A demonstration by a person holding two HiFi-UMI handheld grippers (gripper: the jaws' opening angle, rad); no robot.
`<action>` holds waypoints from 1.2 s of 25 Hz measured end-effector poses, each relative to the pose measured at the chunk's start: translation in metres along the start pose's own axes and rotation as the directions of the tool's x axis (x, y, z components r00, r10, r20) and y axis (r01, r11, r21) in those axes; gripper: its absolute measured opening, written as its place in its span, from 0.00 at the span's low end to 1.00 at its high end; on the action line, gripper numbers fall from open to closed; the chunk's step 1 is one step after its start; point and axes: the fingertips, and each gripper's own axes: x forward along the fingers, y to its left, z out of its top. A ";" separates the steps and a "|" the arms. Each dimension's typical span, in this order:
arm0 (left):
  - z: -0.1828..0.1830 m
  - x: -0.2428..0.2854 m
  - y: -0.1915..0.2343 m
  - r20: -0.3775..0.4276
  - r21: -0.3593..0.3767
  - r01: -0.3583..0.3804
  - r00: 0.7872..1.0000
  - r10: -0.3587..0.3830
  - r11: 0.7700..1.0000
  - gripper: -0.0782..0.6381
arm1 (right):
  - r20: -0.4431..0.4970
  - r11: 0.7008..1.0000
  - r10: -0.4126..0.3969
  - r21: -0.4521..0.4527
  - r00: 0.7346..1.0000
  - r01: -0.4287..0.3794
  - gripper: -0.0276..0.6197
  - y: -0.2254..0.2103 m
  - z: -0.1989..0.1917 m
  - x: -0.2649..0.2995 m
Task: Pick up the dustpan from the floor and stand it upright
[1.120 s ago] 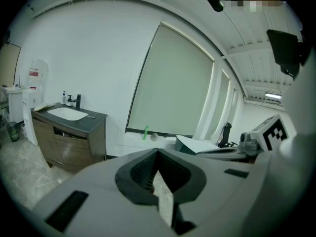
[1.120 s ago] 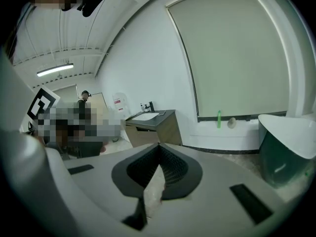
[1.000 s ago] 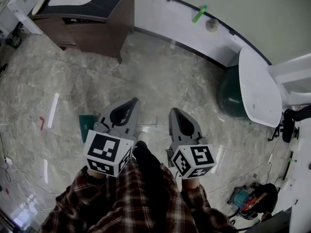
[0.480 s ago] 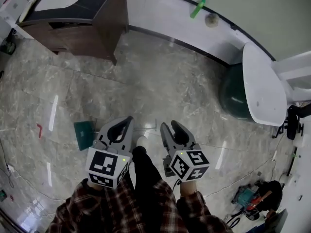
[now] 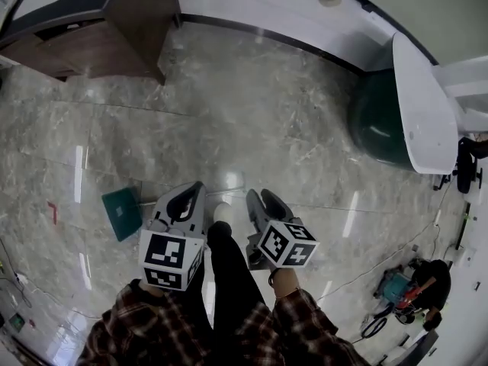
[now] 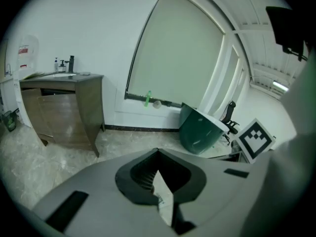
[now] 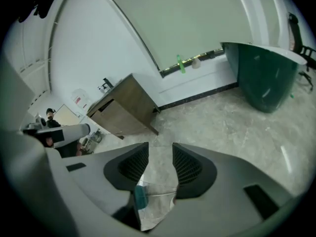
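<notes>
Your right hand-held gripper point(image 7: 160, 149) has its jaws standing wide apart with nothing between the pads. Through the gap you look down on a corner of the teal plastic dustpan and its thin metal handle point(image 7: 160, 195). Your left hand-held gripper point(image 6: 158, 152) has its jaws together at the tips and holds nothing.

Nothing of the task is done yet. The dustpan point(image 5: 122, 213) lies flat on the grey marbled floor point(image 5: 252, 113), just to the left of your left gripper in the head view, and neither gripper touches it. You have yet to grasp it, lift it and stand it upright.

The dustpan's tray shows no dirt or debris. The dark green rounded drum point(image 5: 377, 124) sits well apart on the right under a white top point(image 5: 415, 105). You cannot tell whether it holds anything.
</notes>
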 end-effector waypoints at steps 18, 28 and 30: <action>-0.232 0.173 0.093 -0.175 -0.035 -0.046 0.984 0.039 0.998 0.11 | -0.181 0.918 -0.178 0.323 0.967 0.230 0.26 -0.187 -0.186 0.204; -0.323 0.253 0.132 -0.177 -0.050 -0.045 0.984 0.036 0.998 0.11 | -0.318 0.860 -0.223 0.381 0.922 0.340 0.26 -0.285 -0.305 0.295; -0.344 0.265 0.138 -0.197 -0.043 -0.037 0.980 0.028 0.998 0.11 | -0.334 0.846 -0.229 0.397 0.914 0.357 0.26 -0.300 -0.326 0.305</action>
